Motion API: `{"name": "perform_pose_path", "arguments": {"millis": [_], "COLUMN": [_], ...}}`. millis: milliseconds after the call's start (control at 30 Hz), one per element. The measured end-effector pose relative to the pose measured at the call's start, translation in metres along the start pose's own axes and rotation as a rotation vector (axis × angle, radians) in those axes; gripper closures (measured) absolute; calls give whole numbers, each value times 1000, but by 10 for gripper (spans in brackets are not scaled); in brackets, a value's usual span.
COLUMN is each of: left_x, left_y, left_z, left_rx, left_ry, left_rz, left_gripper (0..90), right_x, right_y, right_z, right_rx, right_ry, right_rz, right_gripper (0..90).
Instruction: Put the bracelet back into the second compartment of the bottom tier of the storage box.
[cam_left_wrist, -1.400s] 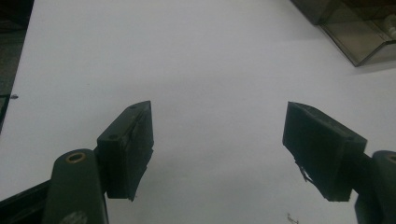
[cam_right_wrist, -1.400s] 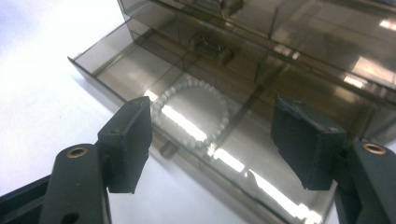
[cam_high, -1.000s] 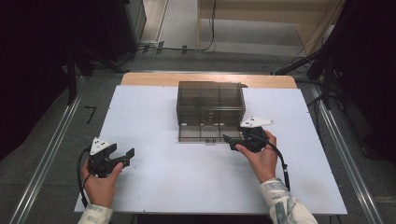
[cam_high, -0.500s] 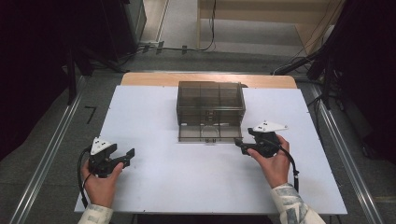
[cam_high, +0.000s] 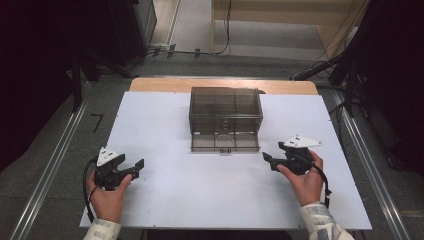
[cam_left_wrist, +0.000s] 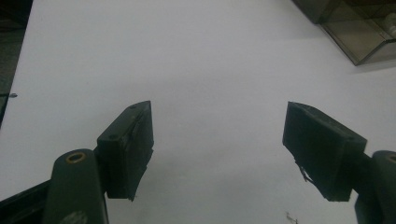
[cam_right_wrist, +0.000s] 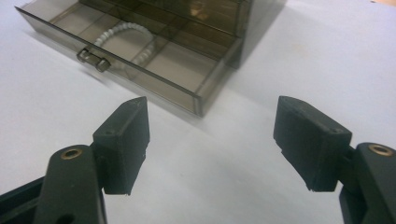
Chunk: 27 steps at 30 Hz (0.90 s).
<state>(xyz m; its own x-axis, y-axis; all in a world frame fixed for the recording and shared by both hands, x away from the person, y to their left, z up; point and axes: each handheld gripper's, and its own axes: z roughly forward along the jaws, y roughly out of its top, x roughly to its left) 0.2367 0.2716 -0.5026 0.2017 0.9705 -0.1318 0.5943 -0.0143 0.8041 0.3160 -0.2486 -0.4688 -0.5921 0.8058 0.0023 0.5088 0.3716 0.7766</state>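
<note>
Down at the near edge of the white bench (cam_high: 210, 200), both tongs sit idle in the person's hands: the left tongs (cam_high: 136, 166), at about seven o'clock from the middle of the board, have their jaws spread wide with nothing between them, and the right tongs (cam_high: 268, 161), at about four o'clock, are just as wide open and just as empty. A second ago the right tongs were up against the front of the smoky plastic organiser box (cam_high: 226, 112); since then that hand has drawn back and to the right, and now hangs clear of it, while the left has not budged. What it has left behind is the bottom drawer (cam_high: 225, 143), pulled out toward the person and lying open at twelve o'clock from the bench's middle. Seen from the right gripper view, the drawer's small handle (cam_right_wrist: 93, 59) faces the tongs and a string of white beads (cam_right_wrist: 122, 33) lies curled in one of its compartments. I'd judge the drawer-opening is finished and the beads are now reachable; either hand could go in for them, the right being nearer.
</note>
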Motion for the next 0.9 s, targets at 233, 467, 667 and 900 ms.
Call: {"name": "perform_pose_path", "arguments": {"millis": [233,467,667,900], "left_x": [0,0,0,0], "left_y": [0,0,0,0], "left_z": [0,0,0,0], "left_rx": [2,3,4,5], "left_ry": [1,2,1,1], "left_rz": [1,1,2,1], "left_gripper": [251,251,251,251], "right_x": [-13,-22,-32,-44], "right_y": [-12,-22,-32,-44], "right_z": [-9,-18,-27,-39], "right_rx": [14,18,28,23], "right_ry": [-34,-57,-83,-100], "right_rz": [19,42,55,90], "right_gripper": [244,233,230,225]}}
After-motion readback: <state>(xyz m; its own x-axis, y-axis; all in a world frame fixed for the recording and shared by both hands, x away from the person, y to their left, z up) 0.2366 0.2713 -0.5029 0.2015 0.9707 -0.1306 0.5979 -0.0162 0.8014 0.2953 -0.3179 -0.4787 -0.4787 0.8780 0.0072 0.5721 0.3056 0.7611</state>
